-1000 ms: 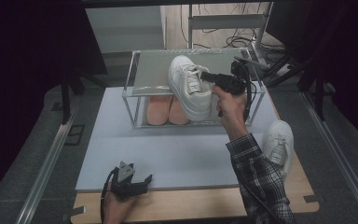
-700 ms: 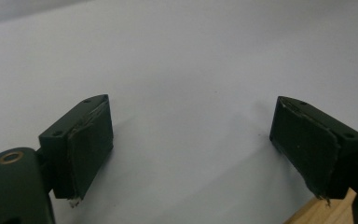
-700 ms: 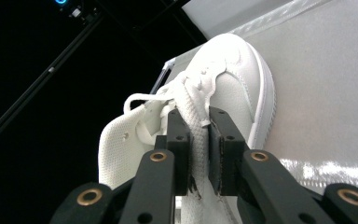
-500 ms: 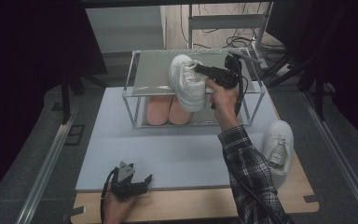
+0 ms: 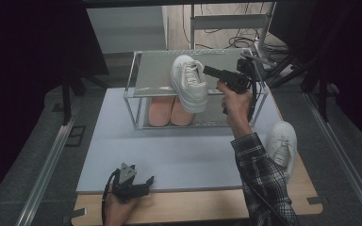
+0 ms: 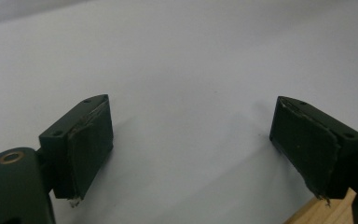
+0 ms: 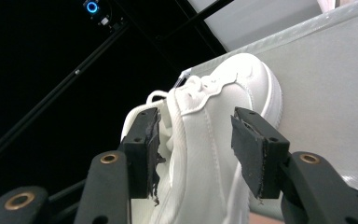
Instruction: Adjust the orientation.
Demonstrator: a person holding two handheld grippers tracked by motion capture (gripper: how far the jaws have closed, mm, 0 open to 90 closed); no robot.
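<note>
A: Lower left of the high view: what sits at the worktop's near edge?

B: The left claw point(image 5: 131, 184), held in a hand on the pale mat point(image 5: 169, 150) that covers the wooden worktop point(image 5: 306, 193). In the left gripper view its jaws stand wide apart over the bare mat, with nothing between them.

A: And at the right edge of the mat?

B: A white sneaker point(image 5: 281, 145) lies alone beside a plaid sleeve point(image 5: 262, 183), just right of the forearm.

A: Farther back, centre of the frame?

B: A two-level shoe rack point(image 5: 141, 80) with a metal frame. On its lower level a pair of pinkish shoes point(image 5: 169, 110) lies side by side. On the top shelf rests a second white sneaker point(image 5: 190, 82), its near end overhanging the front edge.

A: And the right claw point(image 5: 209, 71)?

B: It is at that sneaker's right side. In the right gripper view the jaws straddle the shoe's upper part, partly open; the pads point(image 7: 251, 154) appear slightly clear of the leather, so a firm grip cannot be confirmed.
</note>
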